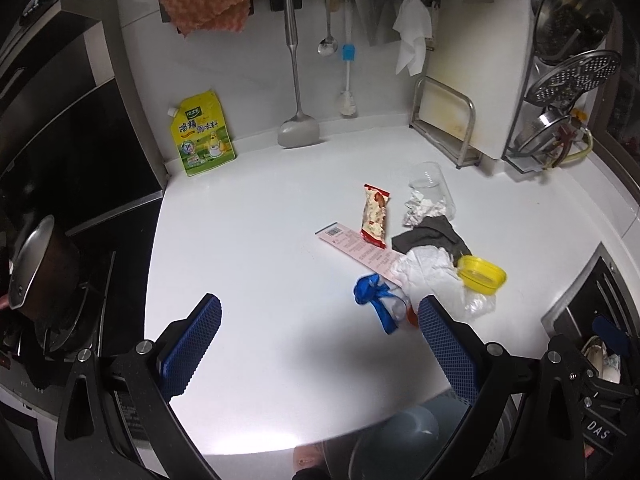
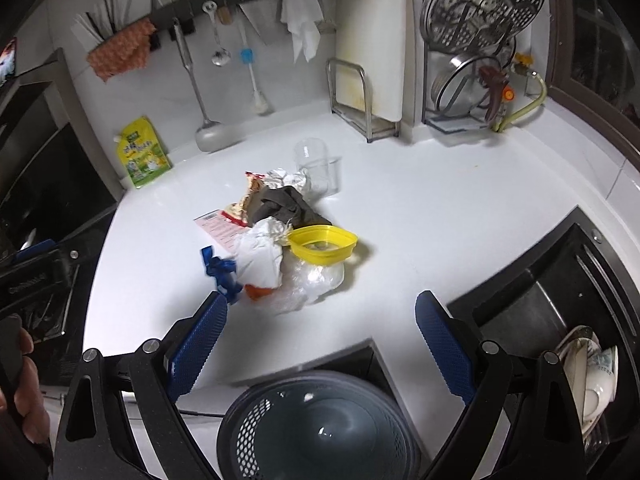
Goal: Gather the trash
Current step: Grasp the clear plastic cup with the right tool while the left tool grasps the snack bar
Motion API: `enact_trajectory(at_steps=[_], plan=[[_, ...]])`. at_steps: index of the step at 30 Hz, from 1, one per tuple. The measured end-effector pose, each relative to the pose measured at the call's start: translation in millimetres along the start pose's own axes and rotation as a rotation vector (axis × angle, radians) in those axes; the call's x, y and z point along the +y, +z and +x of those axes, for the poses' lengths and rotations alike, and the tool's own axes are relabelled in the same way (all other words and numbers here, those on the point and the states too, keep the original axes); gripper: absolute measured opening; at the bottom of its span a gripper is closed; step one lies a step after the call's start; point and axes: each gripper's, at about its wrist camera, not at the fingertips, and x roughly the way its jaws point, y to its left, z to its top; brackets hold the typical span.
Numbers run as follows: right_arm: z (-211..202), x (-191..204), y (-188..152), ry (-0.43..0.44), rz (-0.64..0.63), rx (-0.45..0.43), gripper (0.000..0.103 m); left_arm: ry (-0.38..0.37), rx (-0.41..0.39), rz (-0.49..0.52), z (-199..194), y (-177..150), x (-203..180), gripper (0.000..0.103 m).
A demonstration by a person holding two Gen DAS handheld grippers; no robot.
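Both tongs hang wide open and empty over the white counter: the left gripper beside the blue ribbon, the right gripper near the yellow tub.

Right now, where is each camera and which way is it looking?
Left wrist: on the left gripper, above the counter, facing the back wall; its blue fingers show, open.
Right wrist: on the right gripper, further right near the sink, above a bin; open.
Both see the trash pile and yellow pouch.

Trash heap — mesh bin below
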Motion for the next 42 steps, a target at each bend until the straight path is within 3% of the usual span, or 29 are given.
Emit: enact_trajectory(at_steps=[19,28,42], plan=[[138.9,-7.0,119.6,-0.024,-0.016,-0.039,0.091,-0.069,-0.036,0.009,127.7,66.2,-20.1,0.097],[208.4,-0.1,159.3,-0.014,-0.049,0.032,0.091,-0.074,-0.014,-0.006,164.2,74.1,-17.2,0.097],[283.6,10.2,173.4,0.018,-0.066,0.183,0.091,-0.082,0.020,0.010,189.9,72.8,-12.8,0.097]])
